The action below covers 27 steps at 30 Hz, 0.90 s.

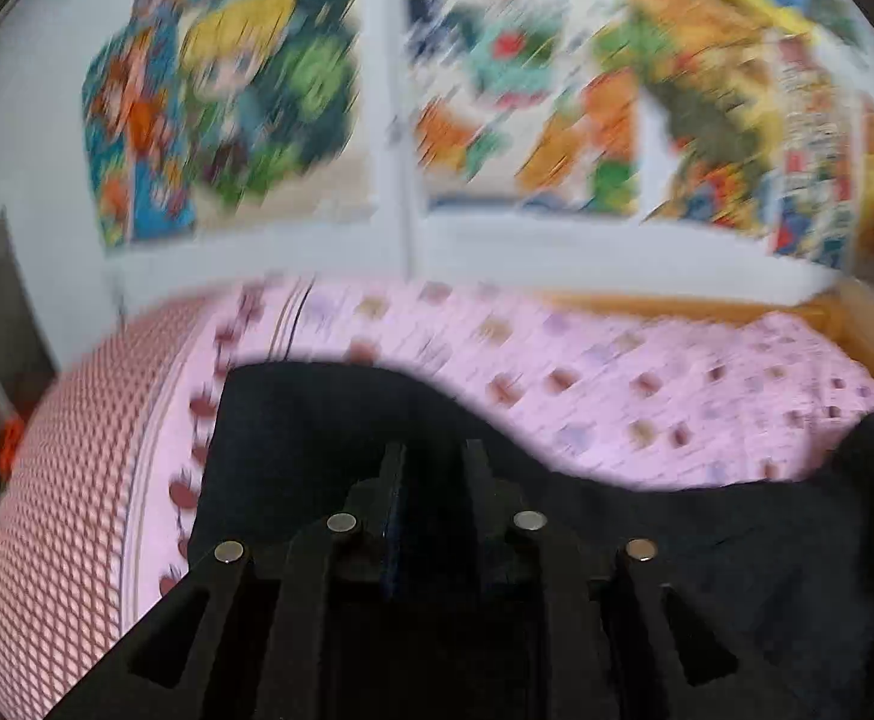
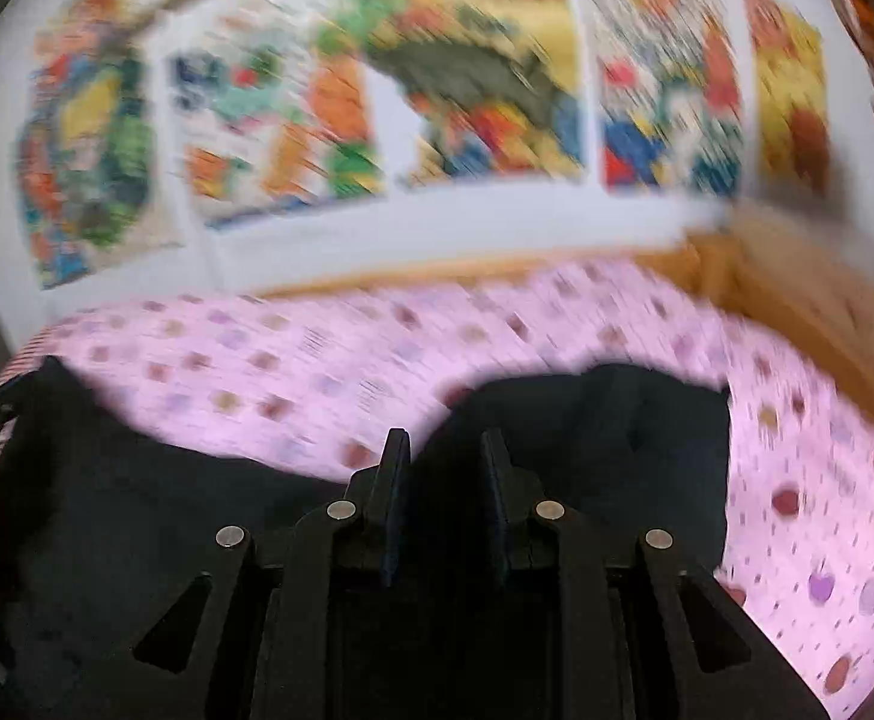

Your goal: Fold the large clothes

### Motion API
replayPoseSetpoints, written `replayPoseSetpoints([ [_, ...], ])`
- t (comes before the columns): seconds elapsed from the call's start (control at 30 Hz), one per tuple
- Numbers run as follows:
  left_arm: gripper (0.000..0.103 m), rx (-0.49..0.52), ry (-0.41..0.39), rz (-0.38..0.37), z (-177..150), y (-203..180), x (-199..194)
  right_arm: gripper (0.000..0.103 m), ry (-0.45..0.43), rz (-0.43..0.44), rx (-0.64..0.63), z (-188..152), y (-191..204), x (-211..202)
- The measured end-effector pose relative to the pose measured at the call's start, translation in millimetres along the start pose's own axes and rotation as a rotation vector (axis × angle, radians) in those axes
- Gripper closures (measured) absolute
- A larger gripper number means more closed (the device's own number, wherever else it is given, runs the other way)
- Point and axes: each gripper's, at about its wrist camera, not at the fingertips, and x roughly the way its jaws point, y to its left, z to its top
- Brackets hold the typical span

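A large dark navy garment [image 1: 329,420] lies on a pink patterned bed sheet [image 1: 647,360]. My left gripper [image 1: 434,456] sits over the garment's left part, its jaws a narrow gap apart with dark cloth showing between them. The same garment [image 2: 617,420] fills the lower part of the right wrist view. My right gripper [image 2: 446,444] sits over its far edge, jaws a narrow gap apart. Both views are blurred, so I cannot tell whether either gripper pinches the cloth.
The sheet [image 2: 317,360] covers a bed with a wooden frame [image 1: 869,324] at the right and far side. A white wall with colourful posters [image 1: 227,90] stands behind the bed. The mattress's checked side [image 1: 65,450] drops off at the left.
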Motion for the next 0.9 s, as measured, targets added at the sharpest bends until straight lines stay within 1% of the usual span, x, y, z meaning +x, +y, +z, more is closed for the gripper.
replayPoseSetpoints([
  [0.03, 0.083, -0.033, 0.032, -0.010, -3, 6, 9, 0.082, 0.015, 0.002, 0.020, -4, -5, 4],
  [0.07, 0.083, -0.045, 0.048, -0.009, -4, 9, 13, 0.082, 0.028, 0.007, 0.036, -7, -9, 7],
  [0.13, 0.083, -0.038, 0.072, 0.005, -9, 10, 20, 0.082, 0.046, 0.012, 0.049, -12, -12, 11],
  [0.27, 0.083, -0.005, 0.098, 0.036, -17, 5, 26, 0.081, 0.069, -0.010, 0.021, -23, -7, 18],
  [0.3, 0.083, -0.010, 0.085, 0.028, -18, 5, 23, 0.081, 0.066, -0.005, 0.022, -25, -6, 19],
  [0.37, 0.083, -0.036, 0.052, -0.014, -19, 12, 15, 0.081, 0.032, 0.023, 0.038, -27, -11, 7],
  [0.4, 0.083, -0.053, 0.039, -0.044, -20, 16, 10, 0.079, 0.006, 0.054, 0.057, -26, -14, 0],
  [0.43, 0.083, -0.072, 0.029, -0.076, -21, 20, 4, 0.078, -0.009, 0.073, 0.070, -26, -17, -6],
  [0.47, 0.079, -0.084, 0.025, -0.098, -21, 23, 1, 0.074, -0.019, 0.083, 0.082, -28, -20, -11],
  [0.5, 0.070, -0.096, 0.021, -0.115, -22, 25, -2, 0.062, -0.032, 0.091, 0.092, -29, -23, -18],
  [0.53, 0.064, -0.104, 0.011, -0.132, -25, 27, -8, 0.054, -0.047, 0.104, 0.100, -31, -26, -25],
  [0.57, 0.046, -0.106, 0.002, -0.142, -27, 27, -12, 0.039, -0.060, 0.114, 0.104, -34, -27, -31],
  [0.6, 0.028, -0.109, -0.016, -0.158, -31, 27, -19, 0.030, -0.079, 0.122, 0.106, -36, -28, -39],
  [0.63, 0.023, -0.115, -0.036, -0.172, -35, 27, -28, 0.029, -0.088, 0.122, 0.106, -39, -28, -43],
  [0.67, 0.020, -0.119, -0.046, -0.180, -37, 27, -34, 0.029, -0.090, 0.121, 0.104, -40, -28, -46],
  [0.73, 0.019, -0.105, -0.043, -0.210, -38, 22, -47, 0.029, -0.075, 0.125, 0.092, -41, -26, -53],
  [0.83, 0.018, -0.062, -0.047, -0.203, -35, 13, -68, 0.027, -0.059, 0.113, 0.063, -37, -21, -67],
  [0.9, 0.015, -0.051, -0.073, -0.203, -33, 13, -85, 0.022, -0.075, 0.115, 0.049, -35, -20, -83],
])
